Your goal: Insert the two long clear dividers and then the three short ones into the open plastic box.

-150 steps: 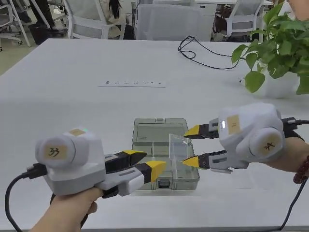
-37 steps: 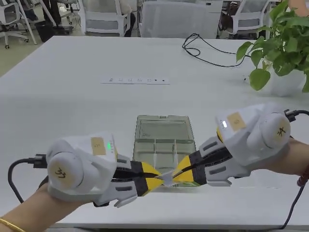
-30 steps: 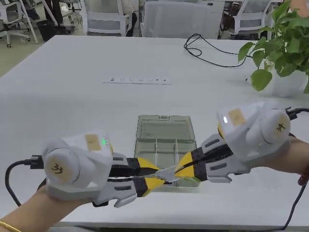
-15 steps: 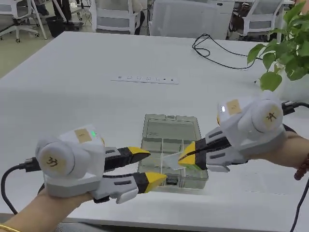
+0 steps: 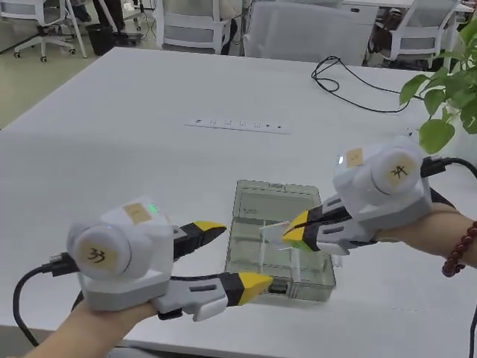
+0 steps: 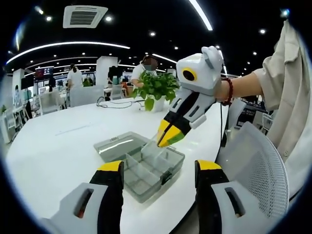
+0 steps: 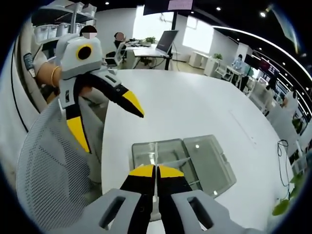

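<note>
Left tongs (image 5: 238, 253) let go; right tongs (image 5: 294, 228) pinch tilted clear divider (image 5: 272, 230).

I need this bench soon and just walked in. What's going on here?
A person with a handheld gripper in each hand is fitting clear dividers into an open plastic box on the white table. The right gripper is shut on a small clear divider, held just over the box. The left gripper is open and holds nothing, at the box's near left side. Other dividers already stand inside, and the lid lies open behind.
</note>
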`<move>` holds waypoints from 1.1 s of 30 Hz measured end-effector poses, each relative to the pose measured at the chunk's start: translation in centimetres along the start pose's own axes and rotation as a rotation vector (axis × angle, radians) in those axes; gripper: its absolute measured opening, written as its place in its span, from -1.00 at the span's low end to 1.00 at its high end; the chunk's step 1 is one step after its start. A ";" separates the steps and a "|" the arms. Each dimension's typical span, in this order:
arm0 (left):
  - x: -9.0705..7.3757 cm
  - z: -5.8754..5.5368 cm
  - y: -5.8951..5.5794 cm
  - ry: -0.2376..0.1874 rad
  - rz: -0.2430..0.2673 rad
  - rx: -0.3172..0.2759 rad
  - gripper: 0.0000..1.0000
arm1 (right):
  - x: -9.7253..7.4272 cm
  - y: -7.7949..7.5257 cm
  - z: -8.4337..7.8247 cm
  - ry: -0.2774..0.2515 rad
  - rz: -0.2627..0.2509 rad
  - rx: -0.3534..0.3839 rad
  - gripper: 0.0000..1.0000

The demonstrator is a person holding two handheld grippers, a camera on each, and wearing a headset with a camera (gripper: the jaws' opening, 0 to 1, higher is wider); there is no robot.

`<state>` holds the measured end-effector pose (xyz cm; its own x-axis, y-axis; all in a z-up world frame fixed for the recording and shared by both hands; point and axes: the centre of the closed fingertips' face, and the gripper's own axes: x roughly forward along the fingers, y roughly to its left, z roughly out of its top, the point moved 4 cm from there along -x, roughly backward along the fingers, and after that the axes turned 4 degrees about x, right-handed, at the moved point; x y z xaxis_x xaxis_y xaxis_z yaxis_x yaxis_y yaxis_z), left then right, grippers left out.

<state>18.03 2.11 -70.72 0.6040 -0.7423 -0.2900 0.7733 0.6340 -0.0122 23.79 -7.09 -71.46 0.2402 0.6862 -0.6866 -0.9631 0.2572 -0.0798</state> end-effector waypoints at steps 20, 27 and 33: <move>-0.3 0.3 0.6 -0.017 0.071 -0.023 0.47 | 2.3 -1.4 0.3 0.041 -0.010 0.039 -0.95; -0.3 0.2 1.0 -0.010 0.098 -0.020 0.48 | 3.0 -1.4 0.5 0.057 0.001 0.054 -0.95; -0.4 0.3 1.2 -0.015 0.109 -0.022 0.49 | 3.4 -1.5 0.3 0.079 0.006 0.055 -0.95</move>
<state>18.75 3.14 -70.35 0.6874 -0.6715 -0.2767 0.6983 0.7158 -0.0026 26.12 -4.89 -73.46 0.2218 0.6324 -0.7422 -0.9557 0.2919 -0.0369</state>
